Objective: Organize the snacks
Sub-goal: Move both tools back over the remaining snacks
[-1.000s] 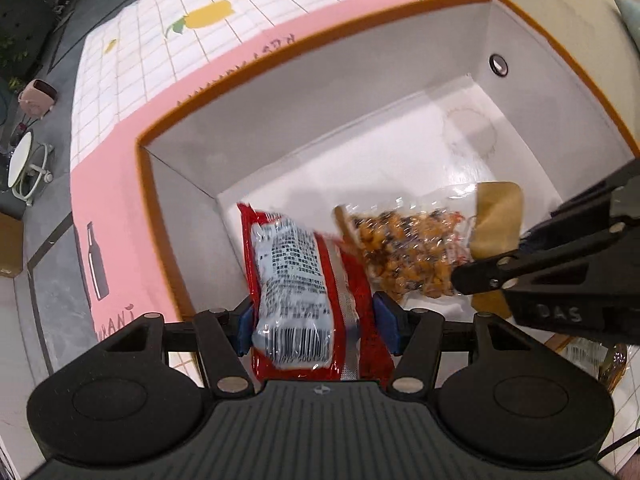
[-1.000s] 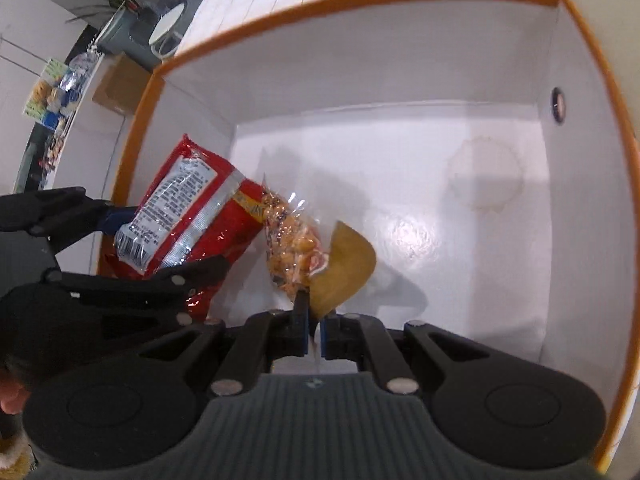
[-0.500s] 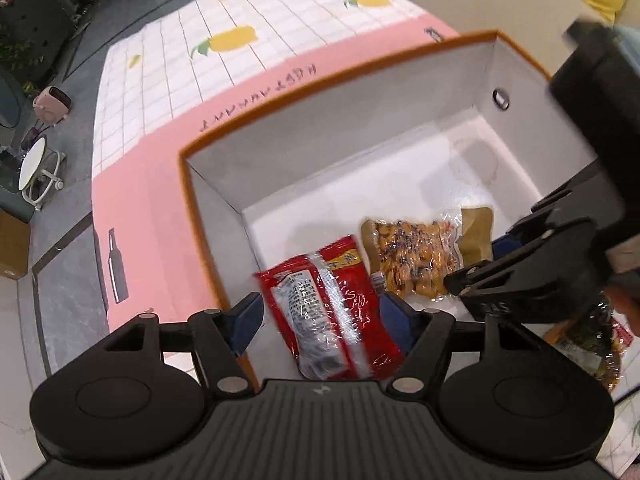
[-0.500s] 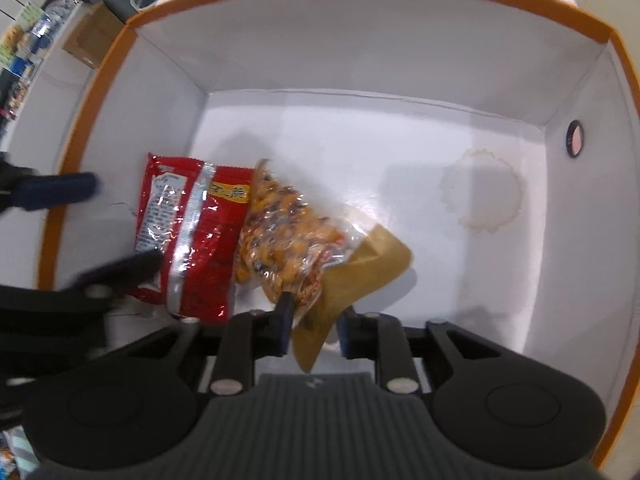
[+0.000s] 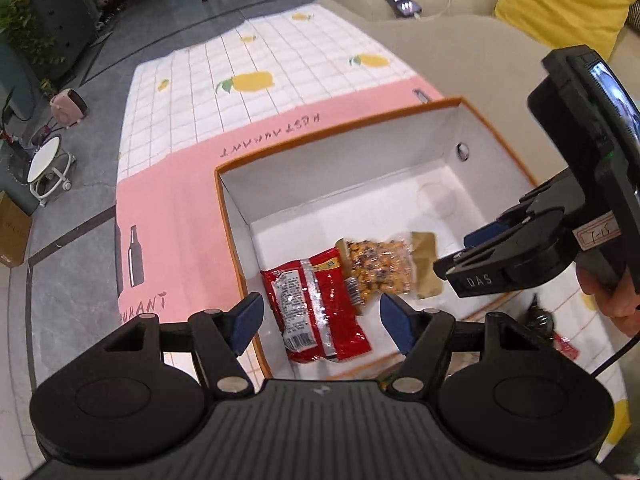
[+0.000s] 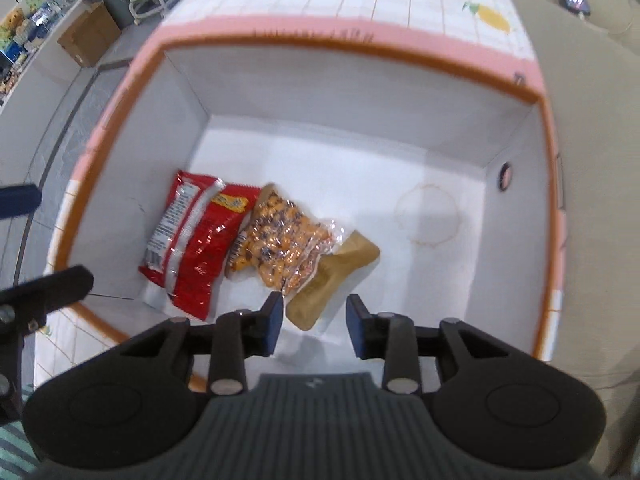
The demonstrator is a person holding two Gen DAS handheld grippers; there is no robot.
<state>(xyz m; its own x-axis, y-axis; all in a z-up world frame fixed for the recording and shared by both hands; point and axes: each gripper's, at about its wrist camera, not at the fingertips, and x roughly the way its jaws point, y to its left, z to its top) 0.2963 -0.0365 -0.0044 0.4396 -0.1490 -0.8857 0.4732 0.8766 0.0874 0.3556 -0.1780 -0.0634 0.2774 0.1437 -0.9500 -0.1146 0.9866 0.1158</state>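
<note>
Snacks sit inside the white box (image 6: pixel 520 136), the one with the orange rim, on the desk (image 5: pixel 172 216) with its pink and lemon-print cloth. Red packet (image 6: pixel 192 248) lies flat near the box's left wall, toward the near-left corner. Clear peanut bag (image 6: pixel 280 236) lies just beside it on the right, its edge touching or slightly overlapping the red packet; you can't tell which sits on top. The bag's brown paper header (image 6: pixel 332 280) points toward the near wall.

Your left tongs (image 5: pixel 320 320) are wide apart and hold nothing; they hover above the near-left corner of the box, with the red packet (image 5: pixel 316 312) showing between the blue pads (image 5: pixel 246 318) but well below them. Your right tongs (image 6: pixel 314 322) are also apart and empty, over the near edge of the box, just short of the brown header. From the left wrist view the right tongs (image 5: pixel 486 240) hang over the box's right side, peanut bag (image 5: pixel 378 270) beside them.

More snack packs (image 5: pixel 552 332) lie on the desk outside the box's near-right corner, partly hidden. A round stain (image 6: pixel 428 216) marks the box floor toward the right wall.
</note>
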